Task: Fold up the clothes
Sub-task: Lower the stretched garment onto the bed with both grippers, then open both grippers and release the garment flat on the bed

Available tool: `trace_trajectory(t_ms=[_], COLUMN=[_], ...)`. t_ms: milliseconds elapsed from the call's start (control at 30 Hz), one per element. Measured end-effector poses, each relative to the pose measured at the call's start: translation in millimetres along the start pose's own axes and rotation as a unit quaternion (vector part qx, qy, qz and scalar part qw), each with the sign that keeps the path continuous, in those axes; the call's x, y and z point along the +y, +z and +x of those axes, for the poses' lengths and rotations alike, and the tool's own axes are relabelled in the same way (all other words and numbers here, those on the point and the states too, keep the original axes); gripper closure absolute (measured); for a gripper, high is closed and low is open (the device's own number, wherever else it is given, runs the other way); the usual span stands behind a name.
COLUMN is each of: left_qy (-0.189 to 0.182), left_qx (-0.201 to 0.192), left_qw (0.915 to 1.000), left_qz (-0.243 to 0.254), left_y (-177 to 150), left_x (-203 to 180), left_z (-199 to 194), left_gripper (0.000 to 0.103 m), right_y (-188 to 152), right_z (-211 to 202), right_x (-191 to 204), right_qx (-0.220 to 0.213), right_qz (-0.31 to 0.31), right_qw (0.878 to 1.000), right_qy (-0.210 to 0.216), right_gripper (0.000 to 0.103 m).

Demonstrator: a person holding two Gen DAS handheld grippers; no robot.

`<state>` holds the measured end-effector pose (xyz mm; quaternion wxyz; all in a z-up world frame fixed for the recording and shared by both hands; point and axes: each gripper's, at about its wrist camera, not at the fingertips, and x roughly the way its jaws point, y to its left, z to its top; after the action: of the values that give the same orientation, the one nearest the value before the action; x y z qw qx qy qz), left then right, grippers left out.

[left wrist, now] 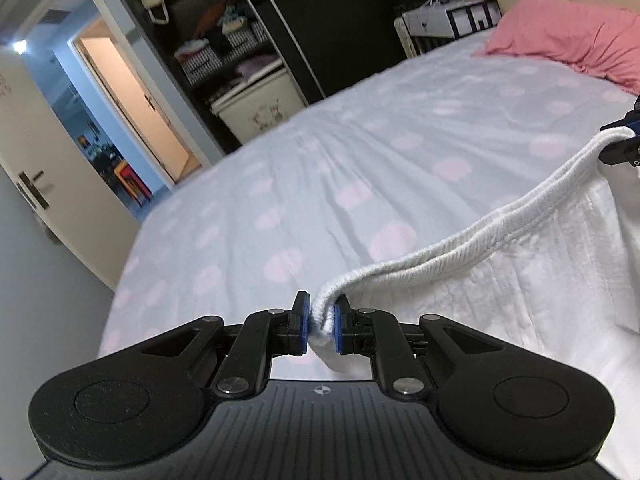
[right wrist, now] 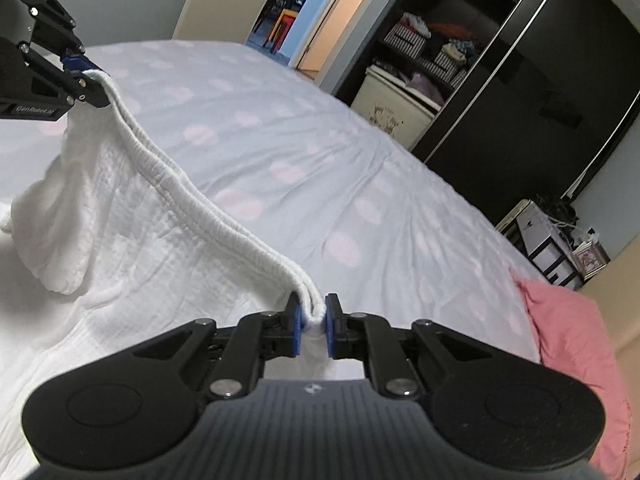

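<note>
A white crinkled garment (left wrist: 500, 280) with a ribbed elastic waistband (left wrist: 460, 236) hangs stretched between my two grippers over the bed. My left gripper (left wrist: 322, 322) is shut on one end of the waistband, its blue pads pinching the bunched rib. My right gripper (right wrist: 312, 322) is shut on the other end of the same waistband (right wrist: 208, 204). The garment's body (right wrist: 120, 248) drapes down onto the bedsheet. In the right wrist view the left gripper (right wrist: 86, 76) shows at the upper left; in the left wrist view the right gripper (left wrist: 624, 136) shows at the right edge.
The bed has a pale blue sheet with pink dots (left wrist: 320, 168). A pink pillow (left wrist: 572, 36) lies at its head, beside a nightstand (left wrist: 448, 24). A dark open wardrobe (left wrist: 224, 40) with baskets stands beyond the bed, next to an open door (left wrist: 132, 120).
</note>
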<state>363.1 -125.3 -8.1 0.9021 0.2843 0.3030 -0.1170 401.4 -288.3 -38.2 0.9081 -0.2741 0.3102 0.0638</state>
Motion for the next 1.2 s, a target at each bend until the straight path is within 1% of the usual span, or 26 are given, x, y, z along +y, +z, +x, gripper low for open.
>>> trace_trajectory(t_ms=[33, 67, 100, 133, 167, 200, 267, 333, 367, 433, 500, 533, 567, 600, 700, 733, 800, 867, 900, 1000, 1100, 1200], left_qy=[0.000, 0.003, 0.007, 0.010, 0.013, 0.016, 0.009, -0.001, -0.002, 0.000, 0.005, 0.010, 0.015, 0.015, 0.012, 0.013, 0.015, 0.008, 0.003, -0.037, -0.076, -0.105], left_qx=[0.003, 0.007, 0.013, 0.015, 0.014, 0.011, 0.001, -0.008, -0.010, -0.006, 0.008, 0.013, 0.017, 0.016, 0.002, -0.005, -0.018, -0.020, -0.019, -0.014, -0.010, -0.005], left_qw=[1.0000, 1.0000, 0.9999, 0.9997, 0.9995, 0.9992, 0.9988, 0.9989, 0.9991, 0.9996, 0.9998, 0.9996, 0.9992, 0.9982, 0.9903, 0.9877, 0.9828, 0.9833, 0.9842, 0.9846, 0.9830, 0.9789], left_qz=[0.000, -0.002, -0.007, -0.014, -0.024, -0.035, -0.048, -0.047, -0.042, -0.026, -0.015, -0.021, -0.032, -0.055, -0.138, -0.156, -0.183, -0.181, -0.176, -0.170, -0.166, -0.175], left_y=[-1.6, -1.5, -0.8, -0.7, -0.5, 0.0, -1.2, -5.5, -10.2, -21.3, -30.0, -32.7, -34.6, -34.2, -27.3, -26.5, -26.9, -35.3, -43.0, -77.2, -111.9, -144.2], left_x=[-0.2, 0.8, 2.2, 4.2, 6.5, 8.8, 11.4, 12.7, 12.4, 11.8, 17.2, 23.9, 32.5, 43.7, 78.6, 86.8, 100.0, 102.5, 101.9, 97.5, 92.8, 87.9], left_z=[4.9, 9.0, 14.1, 18.9, 21.3, 22.8, 23.0, 18.2, 15.7, 14.4, 15.2, 14.8, 13.8, 11.4, -2.0, -9.1, -23.9, -38.9, -47.6, -85.7, -127.2, -170.4], left_gripper=[0.086, 0.069, 0.058, 0.046, 0.046, 0.046, 0.043, 0.038, 0.038, 0.038, 0.038, 0.038, 0.038, 0.038, 0.038, 0.038, 0.038, 0.038, 0.038, 0.038, 0.038, 0.038], right_y=[-0.1, -1.6, -2.6, 0.4, 3.4, 6.1, 10.1, 10.4, 10.3, 3.1, -9.0, -16.0, -25.4, -34.6, -57.3, -64.3, -79.0, -94.8, -104.1, -134.8, -167.3, -192.4], right_z=[3.5, 0.8, -6.5, -4.4, -2.4, -1.7, -4.6, -9.2, -13.0, -23.8, -45.9, -55.4, -63.5, -69.3, -88.1, -99.2, -121.3, -143.3, -154.1, -182.4, -209.1, -234.3], right_x=[2.6, 5.5, 7.4, 6.9, 6.5, 5.8, 4.1, 1.6, -1.2, -5.2, -6.8, -7.0, -6.6, -5.3, 0.2, 2.7, 5.8, 8.4, 9.7, 14.7, 21.1, 25.1], right_qx=[0.002, 0.003, 0.002, 0.000, -0.003, -0.006, -0.016, -0.017, -0.017, -0.017, -0.014, -0.012, -0.010, -0.010, -0.010, -0.013, -0.016, -0.015, -0.009, 0.014, 0.042, 0.069], right_qz=[0.004, 0.010, 0.022, 0.034, 0.047, 0.057, 0.065, 0.071, 0.075, 0.082, 0.084, 0.083, 0.081, 0.077, 0.068, 0.070, 0.080, 0.095, 0.105, 0.122, 0.138, 0.167], right_qw=[1.000, 1.000, 0.999, 0.998, 0.997, 0.996, 0.995, 0.994, 0.994, 0.995, 0.995, 0.996, 0.996, 0.997, 0.998, 0.997, 0.996, 0.994, 0.992, 0.988, 0.985, 0.979], right_qy=[-0.010, -0.022, -0.038, -0.052, -0.066, -0.074, -0.076, -0.077, -0.075, -0.061, -0.048, -0.038, -0.028, -0.019, 0.003, 0.014, 0.034, 0.053, 0.064, 0.090, 0.095, 0.095], right_gripper=[0.090, 0.088, 0.083, 0.066, 0.047, 0.042, 0.042, 0.043, 0.043, 0.044, 0.044, 0.044, 0.044, 0.044, 0.044, 0.044, 0.044, 0.044, 0.044, 0.044, 0.044, 0.044])
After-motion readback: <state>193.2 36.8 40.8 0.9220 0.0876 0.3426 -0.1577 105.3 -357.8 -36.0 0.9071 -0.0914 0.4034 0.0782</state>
